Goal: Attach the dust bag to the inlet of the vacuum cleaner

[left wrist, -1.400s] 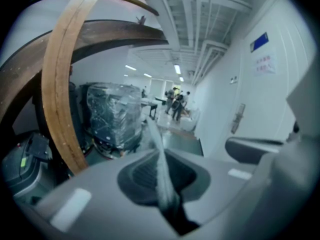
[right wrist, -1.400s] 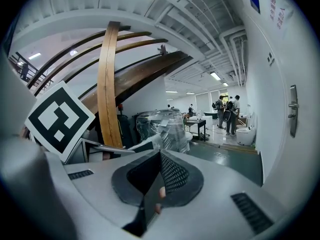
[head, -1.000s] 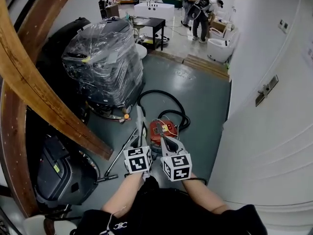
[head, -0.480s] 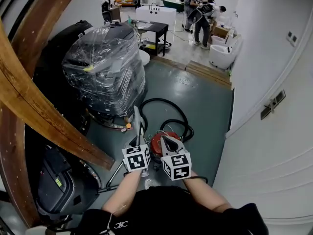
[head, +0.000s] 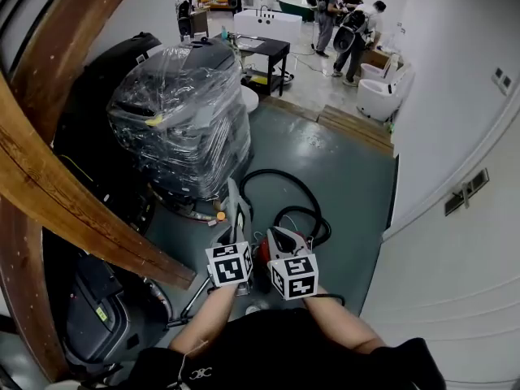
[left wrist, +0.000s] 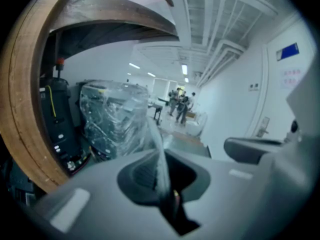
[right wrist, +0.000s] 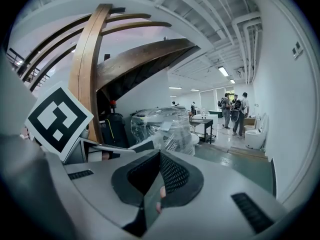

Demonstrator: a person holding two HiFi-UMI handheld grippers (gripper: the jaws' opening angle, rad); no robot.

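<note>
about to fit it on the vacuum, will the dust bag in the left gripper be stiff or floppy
Probably fairly stiff: the dust bag juts straight out from the left gripper without drooping. Likely light, since it shows as a thin sheet, edge-on, in the left gripper view. Being that thin, it could flex or crease if pushed flat-on.

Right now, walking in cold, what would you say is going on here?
A person stands over a red vacuum cleaner and its black hose, a gripper in each hand. The left gripper has its jaws shut on a thin pale sheet, apparently the dust bag. The right gripper is shut and empty. The bag is not yet attached.
</note>
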